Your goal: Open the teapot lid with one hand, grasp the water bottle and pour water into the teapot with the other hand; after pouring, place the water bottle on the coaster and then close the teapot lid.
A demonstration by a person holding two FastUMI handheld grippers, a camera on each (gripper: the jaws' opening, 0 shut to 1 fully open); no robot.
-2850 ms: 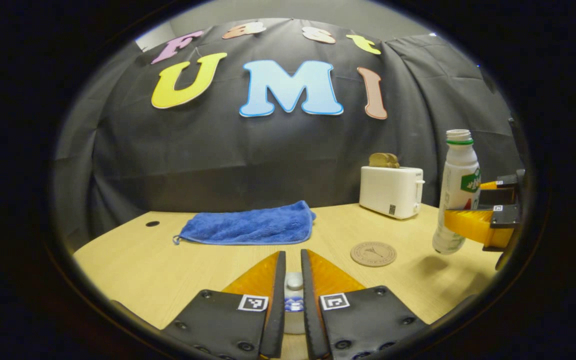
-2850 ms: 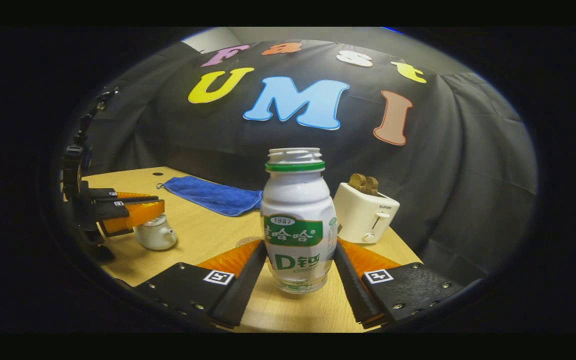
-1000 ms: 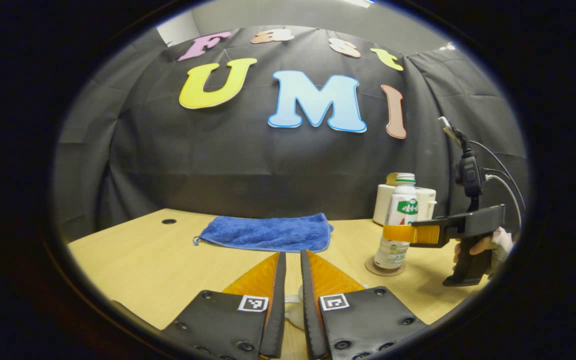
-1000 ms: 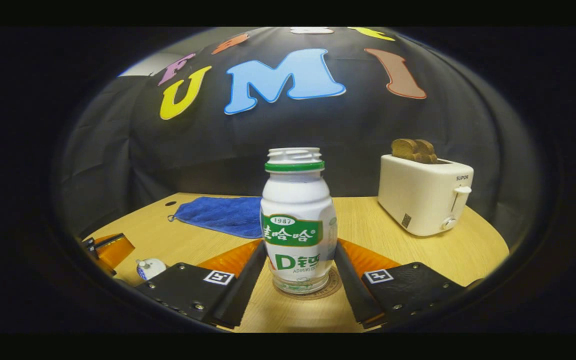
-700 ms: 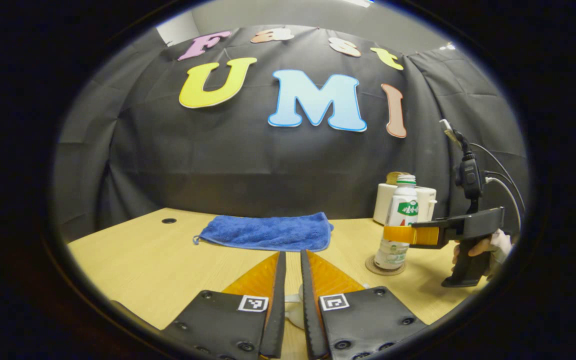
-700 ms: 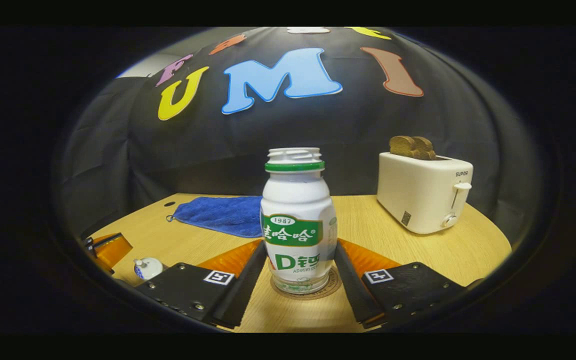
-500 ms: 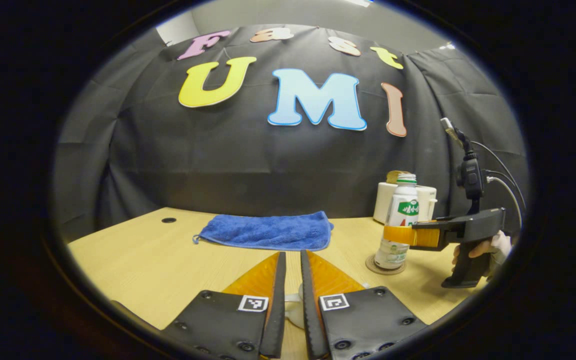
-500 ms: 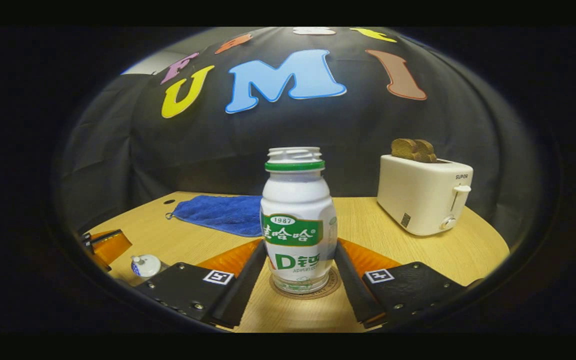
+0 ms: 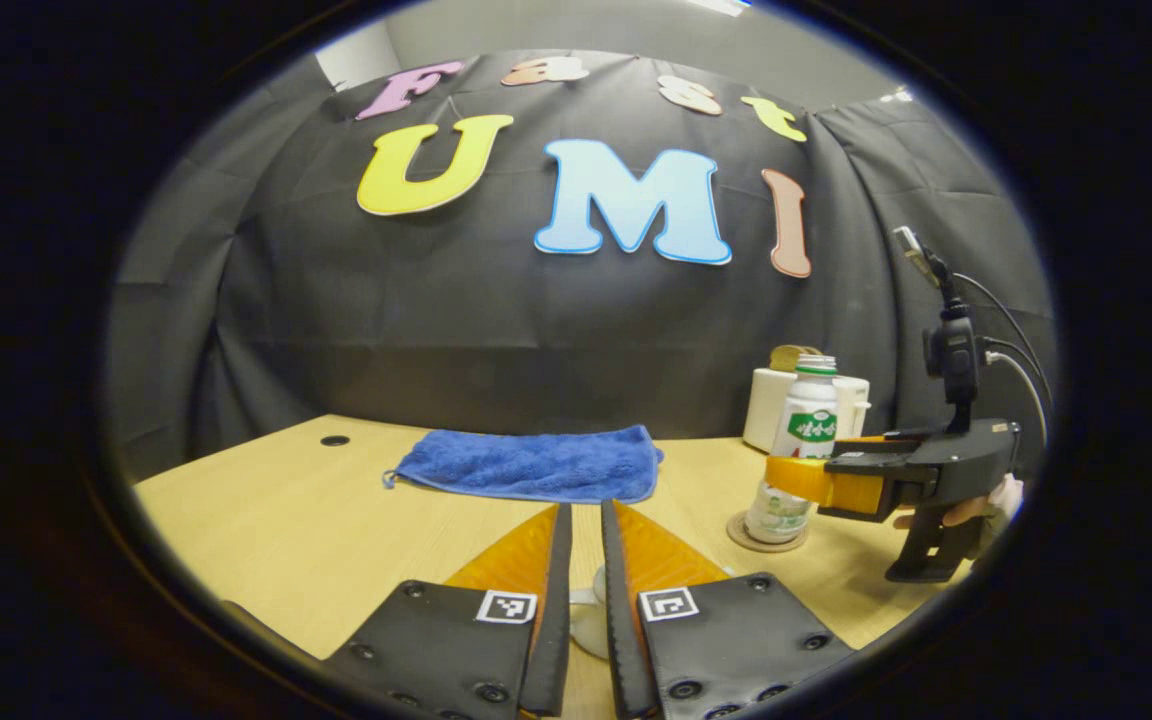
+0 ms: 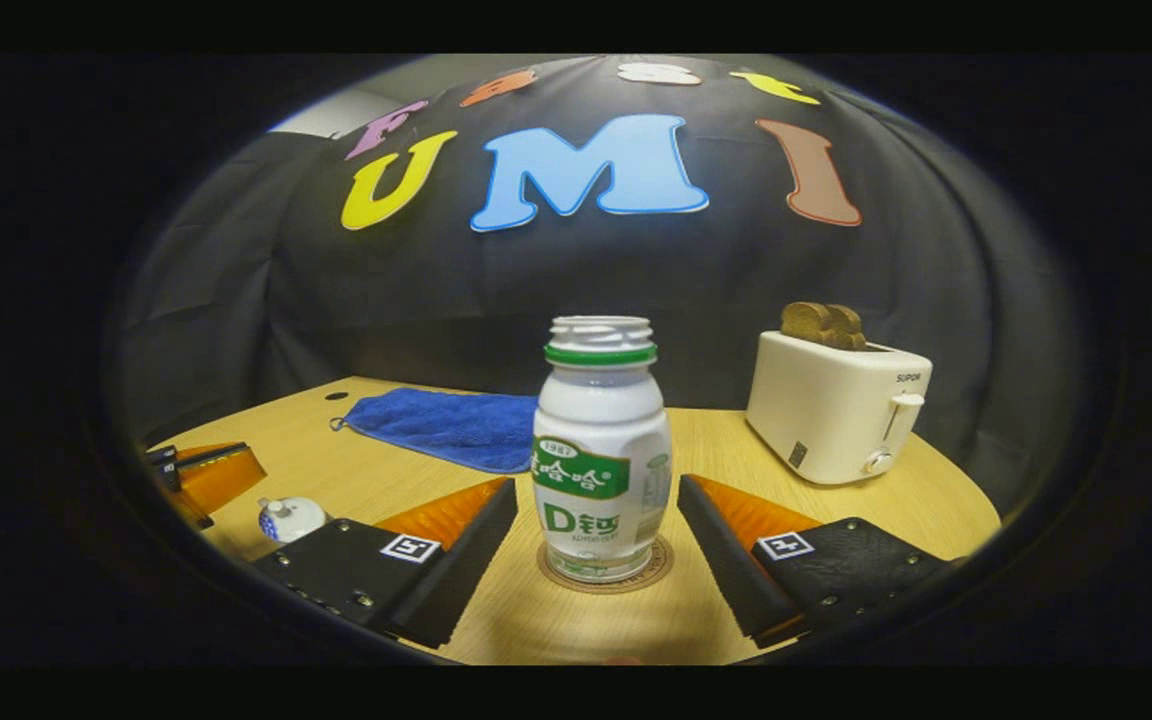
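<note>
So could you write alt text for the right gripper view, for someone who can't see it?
A white water bottle stands upright on a round coaster on a wooden table, between the open fingers of the right gripper. Behind sit a blue towel and a white toaster holding bread.

Setting: a recording booth staged as a kitchen corner. Black cloth wall (image 10: 576, 280) draped behind a pale wood desk (image 10: 836, 510) with a cable hole. Household props on the desk: white toaster (image 10: 836, 410) holding bread slices, folded blue towel (image 9: 536, 465). Grey room wall above the cloth.
</note>
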